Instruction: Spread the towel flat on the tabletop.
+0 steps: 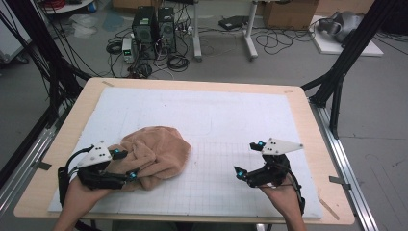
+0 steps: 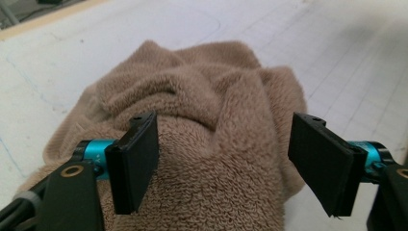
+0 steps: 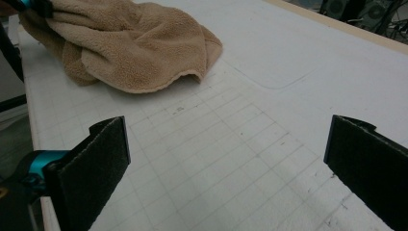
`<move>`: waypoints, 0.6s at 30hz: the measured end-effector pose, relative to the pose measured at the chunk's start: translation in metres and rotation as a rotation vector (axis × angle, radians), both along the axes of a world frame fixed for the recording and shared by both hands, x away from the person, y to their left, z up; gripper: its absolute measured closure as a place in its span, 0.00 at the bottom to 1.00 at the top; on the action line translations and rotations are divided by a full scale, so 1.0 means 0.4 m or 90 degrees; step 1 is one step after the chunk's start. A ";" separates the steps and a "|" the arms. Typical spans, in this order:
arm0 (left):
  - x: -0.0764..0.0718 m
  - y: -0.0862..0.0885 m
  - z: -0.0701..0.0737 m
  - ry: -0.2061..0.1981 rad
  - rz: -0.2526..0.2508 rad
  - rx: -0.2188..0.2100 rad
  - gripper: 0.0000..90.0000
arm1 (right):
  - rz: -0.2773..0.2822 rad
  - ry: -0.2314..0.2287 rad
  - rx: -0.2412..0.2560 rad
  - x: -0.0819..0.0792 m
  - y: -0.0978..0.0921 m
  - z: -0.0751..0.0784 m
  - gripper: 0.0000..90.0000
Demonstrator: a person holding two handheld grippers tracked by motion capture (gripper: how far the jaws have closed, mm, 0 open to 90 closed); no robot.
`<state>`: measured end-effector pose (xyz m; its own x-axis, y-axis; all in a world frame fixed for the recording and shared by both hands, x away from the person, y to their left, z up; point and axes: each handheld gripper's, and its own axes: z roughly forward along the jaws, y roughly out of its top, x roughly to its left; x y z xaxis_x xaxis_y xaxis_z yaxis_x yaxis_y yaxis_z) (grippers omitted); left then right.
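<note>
A crumpled tan towel [image 1: 155, 157] was found on the white gridded mat [image 1: 231, 120] that covered most of the wooden counter [image 1: 308, 110], lying in the near left part of the mat, closer to the counter's near edge than to its far edge. The cloth was bunched into a rounded heap with several deep folds, and one hemmed edge was seen slightly lifted off the mat in the right gripper view [image 3: 130, 43].

The left gripper [image 1: 122, 165] was held by the person's left hand [image 1: 84, 192] at the near left corner of the counter, with its jaws spread wide. In the left gripper view the towel [image 2: 207, 144] was seen bulging between the two black jaws; the left jaw lay against the pile, while it could not be told whether the right jaw touched it. Nothing was pinched.

The right gripper [image 1: 246, 159] was held by the person's right hand [image 1: 284, 195] toward the near right part of the counter, well apart from the towel, with bare mat between them. Its jaws were likewise spread wide, and in the right gripper view only gridded mat [image 3: 231, 159] was seen between them. A grey three-cornered plate [image 1: 281, 146] was carried on top of this gripper, and a similar one [image 1: 96, 154] on the left.
</note>
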<state>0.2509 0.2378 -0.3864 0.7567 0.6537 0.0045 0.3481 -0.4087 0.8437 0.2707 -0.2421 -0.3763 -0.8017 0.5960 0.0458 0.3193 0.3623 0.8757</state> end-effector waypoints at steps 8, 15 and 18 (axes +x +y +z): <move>0.011 0.005 -0.027 0.013 -0.001 0.010 0.56 | -0.005 0.003 0.002 0.003 -0.008 -0.007 0.01; 0.009 -0.005 -0.029 0.013 0.004 0.006 0.78 | -0.006 0.004 0.003 0.005 -0.011 -0.008 0.01; 0.015 -0.028 -0.011 0.021 -0.006 -0.004 0.81 | -0.014 0.002 0.005 0.005 -0.021 -0.003 0.01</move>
